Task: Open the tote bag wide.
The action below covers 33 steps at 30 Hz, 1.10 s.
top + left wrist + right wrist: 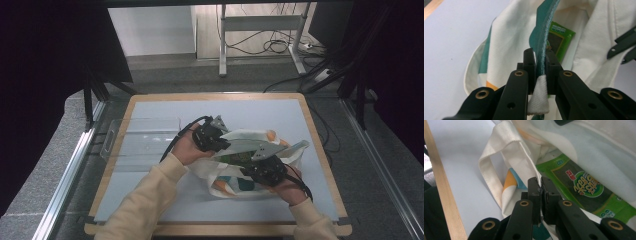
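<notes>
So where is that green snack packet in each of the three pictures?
High view: the green packet peeks from the cloth bag's mouth, mid-table, between the two tongs.
Left gripper view: upper middle, inside the bag, behind the teal edge.
Right gripper view: right of centre, lying in the open bag.
Shared landmark: the bag's white cloth around the packet.

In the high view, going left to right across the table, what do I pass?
Clear tray → left gripper, shut on the bag's teal edge → cloth bag → table's right wooden rim.
</notes>
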Tool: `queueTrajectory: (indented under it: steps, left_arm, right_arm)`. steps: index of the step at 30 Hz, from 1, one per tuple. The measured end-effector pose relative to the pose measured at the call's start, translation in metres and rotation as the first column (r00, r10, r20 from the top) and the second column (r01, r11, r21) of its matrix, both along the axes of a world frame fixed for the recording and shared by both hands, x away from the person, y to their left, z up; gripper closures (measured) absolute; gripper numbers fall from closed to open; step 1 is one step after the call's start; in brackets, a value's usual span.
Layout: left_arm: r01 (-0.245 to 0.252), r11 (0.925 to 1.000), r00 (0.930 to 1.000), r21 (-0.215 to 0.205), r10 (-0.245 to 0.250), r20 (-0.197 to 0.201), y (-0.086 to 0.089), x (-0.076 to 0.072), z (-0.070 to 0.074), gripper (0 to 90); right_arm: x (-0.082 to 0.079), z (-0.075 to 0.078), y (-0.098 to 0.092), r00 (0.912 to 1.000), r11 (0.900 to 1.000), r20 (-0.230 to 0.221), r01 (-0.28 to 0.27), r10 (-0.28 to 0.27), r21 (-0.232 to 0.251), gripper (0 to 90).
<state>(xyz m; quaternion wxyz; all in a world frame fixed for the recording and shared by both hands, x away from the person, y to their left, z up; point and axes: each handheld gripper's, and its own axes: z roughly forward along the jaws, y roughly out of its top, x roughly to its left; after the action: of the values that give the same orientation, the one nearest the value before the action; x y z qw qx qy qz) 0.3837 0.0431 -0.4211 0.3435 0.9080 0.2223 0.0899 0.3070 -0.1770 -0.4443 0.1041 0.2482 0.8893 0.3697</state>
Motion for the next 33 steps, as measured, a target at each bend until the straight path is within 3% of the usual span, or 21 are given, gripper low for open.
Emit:
queueTrajectory:
  steps: [13,33]
  left_arm:
    - [-0.047,0.9989,0.9989,0.004,0.047,0.001,0.001,0.019,0.002,83.0]
    - [-0.126,0.992,0.992,-0.002,0.126,0.01,0.007,0.048,-0.01,83.1]
  right_arm:
    - [-0.002,-0.002,-0.003,0.9999,1.0,-0.01,-0.008,0.008,0.01,85.7]
    - [-0.011,-0.011,-0.005,0.9989,1.0,-0.038,-0.028,0.028,0.011,85.7]
